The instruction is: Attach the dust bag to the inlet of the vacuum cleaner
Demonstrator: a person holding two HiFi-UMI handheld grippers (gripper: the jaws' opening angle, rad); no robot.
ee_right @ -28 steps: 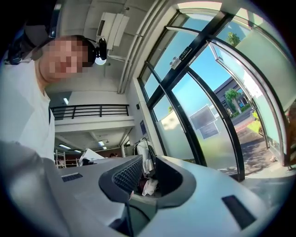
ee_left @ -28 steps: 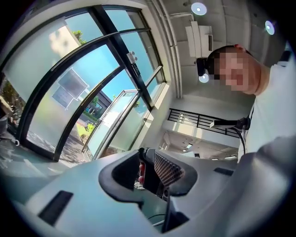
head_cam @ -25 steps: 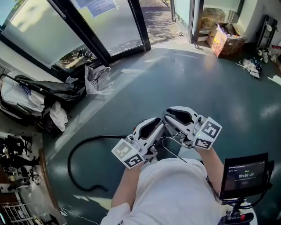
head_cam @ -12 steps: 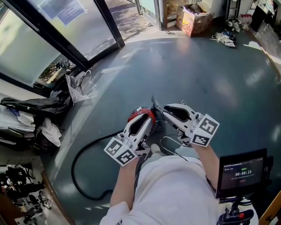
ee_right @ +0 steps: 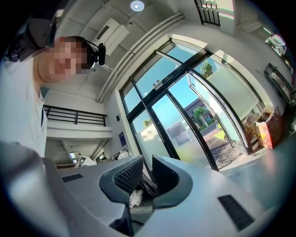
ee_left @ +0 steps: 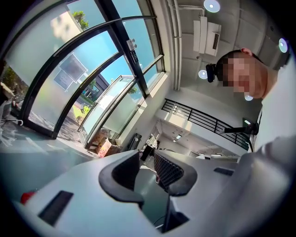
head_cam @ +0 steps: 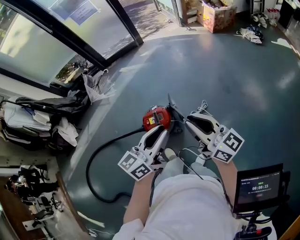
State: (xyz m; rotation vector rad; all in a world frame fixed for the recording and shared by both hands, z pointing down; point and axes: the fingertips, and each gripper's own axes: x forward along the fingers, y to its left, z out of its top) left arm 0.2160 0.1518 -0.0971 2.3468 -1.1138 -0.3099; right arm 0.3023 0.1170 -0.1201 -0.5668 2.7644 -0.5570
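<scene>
A small red vacuum cleaner (head_cam: 156,117) lies on the dark floor, with a black flap (head_cam: 171,107) raised at its right side. Its black hose (head_cam: 100,157) curves away to the left. My left gripper (head_cam: 161,132) is held level just short of the vacuum, jaws a little apart with nothing between them (ee_left: 147,173). My right gripper (head_cam: 190,118) hovers to the right of the vacuum, its jaws also slightly apart and holding nothing (ee_right: 147,178). I cannot make out a dust bag in any view.
Dark bags and clothes (head_cam: 40,117) are piled at the left beside the glass doors (head_cam: 89,23). A folded umbrella (head_cam: 96,84) leans there. A cardboard box (head_cam: 216,10) stands at the far wall. A small screen (head_cam: 260,187) is at my lower right.
Both grippers have travelled across the floor with me. The red vacuum cleaner, hidden a second ago, now lies in full view just beyond the left gripper's tips. The jaws look unchanged.
</scene>
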